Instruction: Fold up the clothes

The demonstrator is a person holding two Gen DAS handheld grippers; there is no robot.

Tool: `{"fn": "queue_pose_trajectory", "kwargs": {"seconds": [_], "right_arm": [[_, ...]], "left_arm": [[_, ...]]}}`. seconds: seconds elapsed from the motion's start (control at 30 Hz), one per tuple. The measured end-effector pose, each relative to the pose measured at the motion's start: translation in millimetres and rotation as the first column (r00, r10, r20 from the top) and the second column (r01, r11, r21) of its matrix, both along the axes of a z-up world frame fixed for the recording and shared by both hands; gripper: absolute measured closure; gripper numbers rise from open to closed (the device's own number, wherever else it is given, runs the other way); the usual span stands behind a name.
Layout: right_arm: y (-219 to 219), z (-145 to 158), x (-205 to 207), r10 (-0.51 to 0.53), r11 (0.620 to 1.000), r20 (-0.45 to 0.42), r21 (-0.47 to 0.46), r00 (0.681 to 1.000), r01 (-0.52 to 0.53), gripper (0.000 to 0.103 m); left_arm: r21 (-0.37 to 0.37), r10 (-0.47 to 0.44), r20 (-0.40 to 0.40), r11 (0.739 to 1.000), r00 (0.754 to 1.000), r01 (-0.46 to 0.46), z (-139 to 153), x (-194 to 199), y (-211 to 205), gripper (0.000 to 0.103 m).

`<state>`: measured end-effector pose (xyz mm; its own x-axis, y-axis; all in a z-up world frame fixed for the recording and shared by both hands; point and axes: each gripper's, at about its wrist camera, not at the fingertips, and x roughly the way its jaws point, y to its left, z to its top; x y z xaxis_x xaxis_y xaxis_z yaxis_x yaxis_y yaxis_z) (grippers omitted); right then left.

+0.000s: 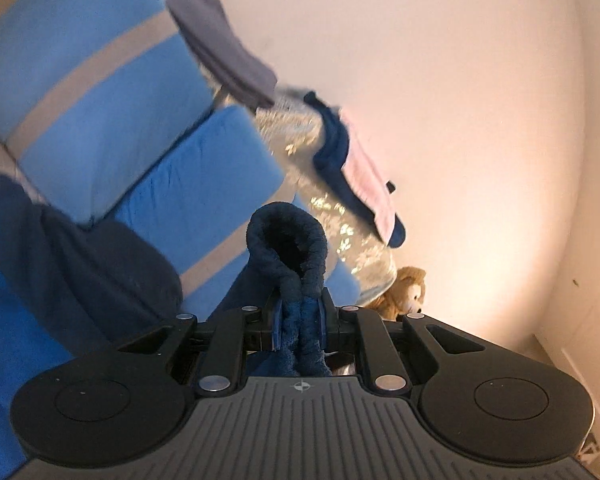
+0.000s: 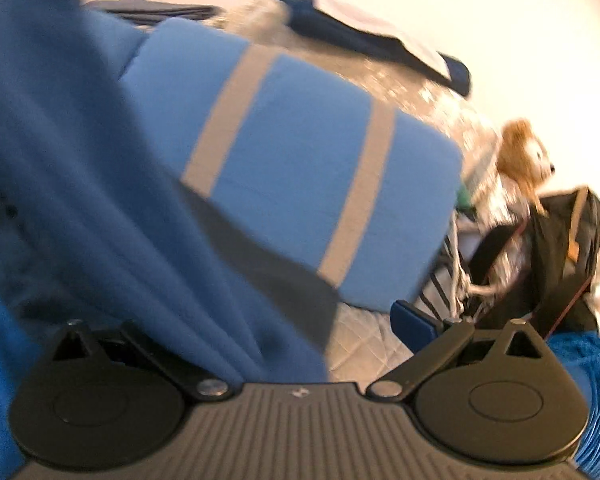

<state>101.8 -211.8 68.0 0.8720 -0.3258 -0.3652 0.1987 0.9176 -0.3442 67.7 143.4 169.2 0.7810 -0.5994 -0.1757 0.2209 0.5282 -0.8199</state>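
In the left wrist view my left gripper is shut on a fold of a dark blue fleece garment. The pinched cloth bulges up in a loop above the fingertips, and more of it hangs off to the lower left. In the right wrist view the same blue garment drapes across the left half of the picture and hides my right gripper's left finger. The right gripper stands wide open. Only its blue right pad shows, with nothing gripped against it.
Light blue pillows with grey stripes lie on a quilted bed. Behind them a shiny wrapped bundle carries folded clothes. A plush bear and a black bag sit at the right, by a white wall.
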Motion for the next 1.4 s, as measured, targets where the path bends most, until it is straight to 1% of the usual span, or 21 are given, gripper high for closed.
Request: {"fn": "queue_pose_trajectory", "kwargs": {"seconds": [0.1,0.23,0.33,0.4,0.5,0.53,0.63,0.7,0.8,0.93,0.97,1.03,1.1,1.17,1.2,1.27,1.33,1.4], "right_arm": [[-19,1,0,0.023,1.0,-0.043,0.02,0.999,-0.022,0.0],[-50,3,16,0.086,0.995,-0.128,0.064,0.988,-0.078,0.0],[-77,3,28,0.135,0.981,-0.202,0.168,0.97,-0.101,0.0],[-97,3,35,0.164,0.959,-0.253,0.269,0.953,-0.093,0.0],[-127,6,49,0.204,0.905,-0.325,0.421,0.923,-0.052,0.0],[-135,6,51,0.217,0.885,-0.339,0.464,0.915,-0.038,0.0],[-158,9,57,0.233,0.828,-0.351,0.56,0.907,0.004,0.0],[-163,6,60,0.241,0.822,-0.377,0.569,0.894,0.018,0.0],[-164,-12,57,0.229,0.841,-0.41,0.54,0.883,0.033,0.0],[-164,-36,52,0.208,0.866,-0.452,0.497,0.868,0.052,0.0],[-166,-43,51,0.207,0.863,-0.458,0.502,0.865,0.06,0.0],[-173,-53,49,0.214,0.843,-0.451,0.534,0.866,0.07,0.0],[-180,-57,45,0.207,0.817,-0.423,0.57,0.882,0.081,0.0],[-183,-57,41,0.202,0.807,-0.403,0.585,0.893,0.082,0.0],[-182,-55,39,0.196,0.821,-0.396,0.567,0.897,0.071,0.0],[-177,-50,35,0.182,0.863,-0.382,0.504,0.906,0.039,0.0],[-171,-44,32,0.175,0.899,-0.367,0.437,0.914,0.003,0.0],[-169,-40,30,0.18,0.913,-0.36,0.409,0.915,-0.018,0.0]], "left_arm": [[0.038,0.023,0.01,0.999,1.0,-0.023,7,-3,9,0.087],[0.053,0.047,0.0,0.997,0.999,-0.047,2,-5,23,0.087],[0.06,0.065,-0.022,0.996,0.998,-0.064,-6,-5,33,0.087],[0.064,0.08,-0.038,0.995,0.996,-0.077,-13,-3,39,0.087],[0.067,0.097,-0.06,0.993,0.993,-0.093,-23,1,47,0.087],[0.065,0.099,-0.068,0.993,0.993,-0.095,-27,3,48,0.087],[0.054,0.102,-0.087,0.994,0.991,-0.098,-38,8,50,0.087],[0.043,0.104,-0.098,0.994,0.99,-0.1,-45,10,50,0.087],[0.018,0.112,-0.113,0.994,0.987,-0.111,-52,14,52,0.087],[-0.017,0.132,-0.121,0.991,0.984,-0.135,-53,19,62,0.087],[-0.02,0.134,-0.123,0.99,0.983,-0.138,-53,21,64,0.087],[-0.014,0.136,-0.124,0.99,0.983,-0.139,-52,23,66,0.087],[0.01,0.133,-0.123,0.991,0.983,-0.133,-50,25,65,0.087],[0.034,0.129,-0.126,0.992,0.984,-0.125,-51,27,66,0.087],[0.05,0.124,-0.129,0.992,0.984,-0.118,-52,27,67,0.087],[0.093,0.11,-0.137,0.991,0.984,-0.098,-53,28,68,0.087],[0.152,0.093,-0.149,0.986,0.985,-0.07,-55,29,71,0.087],[0.221,0.07,-0.153,0.975,0.986,-0.035,-58,28,75,0.087]]}}
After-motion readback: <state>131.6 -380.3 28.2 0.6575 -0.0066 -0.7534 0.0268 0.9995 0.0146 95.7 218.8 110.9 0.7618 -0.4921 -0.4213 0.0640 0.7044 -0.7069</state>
